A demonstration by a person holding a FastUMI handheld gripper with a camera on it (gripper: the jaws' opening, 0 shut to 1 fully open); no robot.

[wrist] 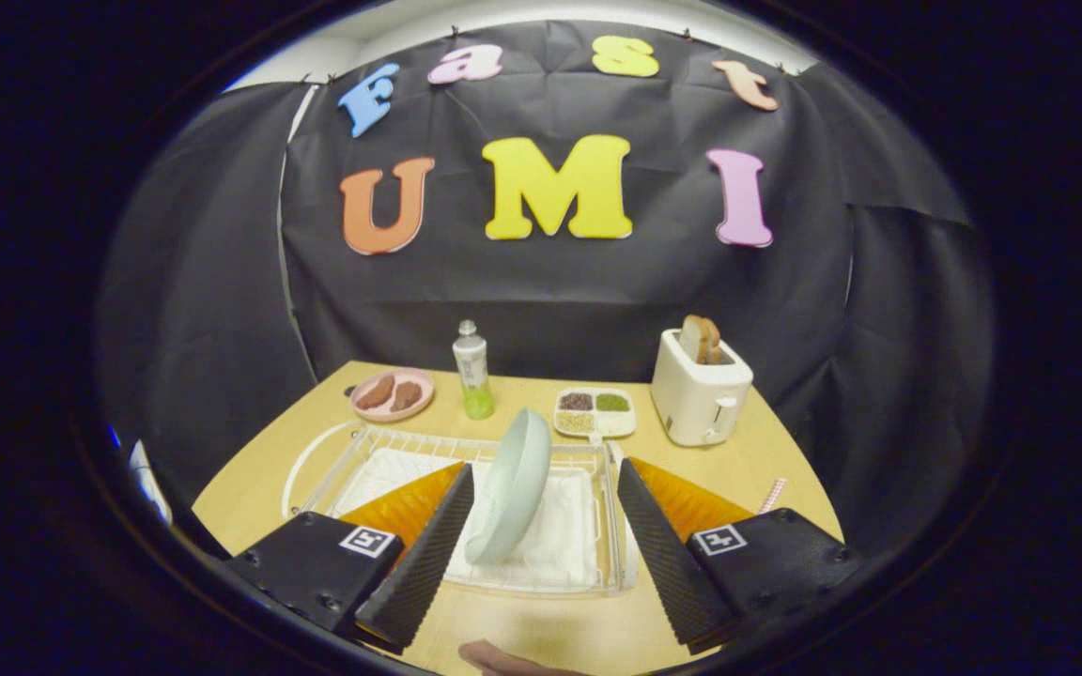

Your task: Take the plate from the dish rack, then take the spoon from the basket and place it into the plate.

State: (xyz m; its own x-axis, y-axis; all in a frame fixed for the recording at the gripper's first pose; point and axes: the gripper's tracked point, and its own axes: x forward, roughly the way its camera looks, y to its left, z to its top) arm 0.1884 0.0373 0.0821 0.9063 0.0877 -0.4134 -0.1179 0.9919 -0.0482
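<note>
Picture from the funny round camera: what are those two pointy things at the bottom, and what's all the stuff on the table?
Those are the two fingers of a grabbing tool that a person holds. The camera rides on it and looks forward. The fingers are open, holding nothing, with a pale green plate standing on edge between them in a white dish rack. Beyond, on the wooden table, are a pink plate with brown food, a bottle, a small tray of grains, and a toaster with toast.
</note>
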